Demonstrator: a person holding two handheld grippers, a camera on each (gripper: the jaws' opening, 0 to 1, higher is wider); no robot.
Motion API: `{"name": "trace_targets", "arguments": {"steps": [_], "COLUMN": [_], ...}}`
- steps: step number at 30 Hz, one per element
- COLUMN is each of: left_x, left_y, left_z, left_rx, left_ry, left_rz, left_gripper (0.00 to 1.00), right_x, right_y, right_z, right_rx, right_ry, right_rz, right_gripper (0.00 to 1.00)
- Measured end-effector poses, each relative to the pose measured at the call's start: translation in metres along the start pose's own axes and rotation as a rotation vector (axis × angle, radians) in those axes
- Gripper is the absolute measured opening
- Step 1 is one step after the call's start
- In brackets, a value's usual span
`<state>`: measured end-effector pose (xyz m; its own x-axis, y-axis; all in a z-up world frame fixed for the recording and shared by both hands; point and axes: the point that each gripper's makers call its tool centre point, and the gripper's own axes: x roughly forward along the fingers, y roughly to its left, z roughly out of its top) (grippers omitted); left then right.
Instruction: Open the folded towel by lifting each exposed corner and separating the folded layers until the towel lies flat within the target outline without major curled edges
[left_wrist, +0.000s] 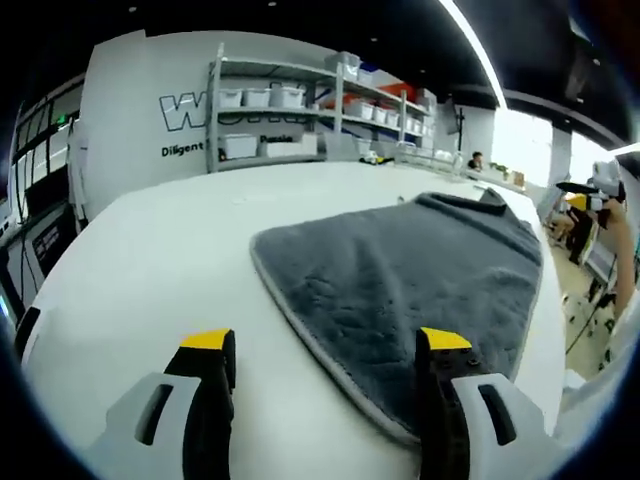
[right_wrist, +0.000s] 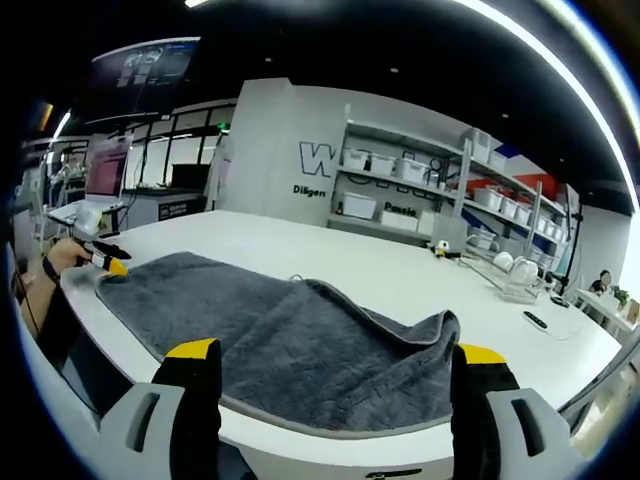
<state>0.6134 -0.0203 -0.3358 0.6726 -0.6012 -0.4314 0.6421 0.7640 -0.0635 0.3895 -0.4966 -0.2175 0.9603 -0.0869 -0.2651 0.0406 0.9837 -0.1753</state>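
left fingers (left_wrist: 325, 358): apart, nothing between them; yellow tips hang over the near desk edge. In the right gripper view this gripper (right_wrist: 100, 258) sits at 9 o'clock, tip at the towel's far corner; contact too small to tell.
right fingers (right_wrist: 335, 362): apart, nothing held; they straddle the towel's near hem. In the left gripper view this gripper (left_wrist: 590, 190) shows at 3 o'clock, well clear of the cloth.
towel (left_wrist: 410, 280): grey, on the white desk (left_wrist: 150, 270). From the left fingers it runs from 12 toward 2 o'clock; the right-hand finger overlaps its near hem, the left-hand one is over bare desk.
long axis: in the right gripper view it runs from 9 o'clock to 3 o'clock across the fingers, so each gripper faces one end.
fold state: mostly spread; a raised, curled flap (right_wrist: 425, 335) stands at about 1 o'clock from the right fingers, with a matching lump at the far end in the left gripper view.
nearer hand: right gripper is nearer the curled flap, my read.
next move: likely right fingers shift toward 1 o'clock, pinch the flap edge and pull it outward flat.
target outline: none visible on the desk.
background: shelving (right_wrist: 430, 190) with bins, far behind.
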Motion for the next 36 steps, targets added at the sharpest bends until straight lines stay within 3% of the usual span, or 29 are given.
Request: {"name": "trace_targets", "arguments": {"steps": [10, 19, 26, 36], "left_x": [0.007, 0.013, 0.018, 0.023], "left_y": [-0.002, -0.008, -0.009, -0.005], "left_z": [-0.002, -0.005, -0.005, -0.006], "left_rx": [-0.052, -0.073, -0.076, -0.037], "left_ry": [-0.011, -0.011, -0.006, 0.008], "left_rz": [0.009, 0.001, 0.010, 0.040], "left_gripper": [0.50, 0.44, 0.34, 0.29], "right_x": [-0.003, -0.003, -0.002, -0.005], "right_y": [0.000, 0.002, 0.001, -0.001], "right_z": [-0.001, -0.002, -0.005, -0.005], "right_rx": [-0.001, -0.003, 0.001, -0.001], "right_ry": [0.003, 0.009, 0.016, 0.015], "right_rz": [-0.006, -0.007, -0.006, -0.013], "right_gripper": [0.96, 0.95, 0.95, 0.94]}}
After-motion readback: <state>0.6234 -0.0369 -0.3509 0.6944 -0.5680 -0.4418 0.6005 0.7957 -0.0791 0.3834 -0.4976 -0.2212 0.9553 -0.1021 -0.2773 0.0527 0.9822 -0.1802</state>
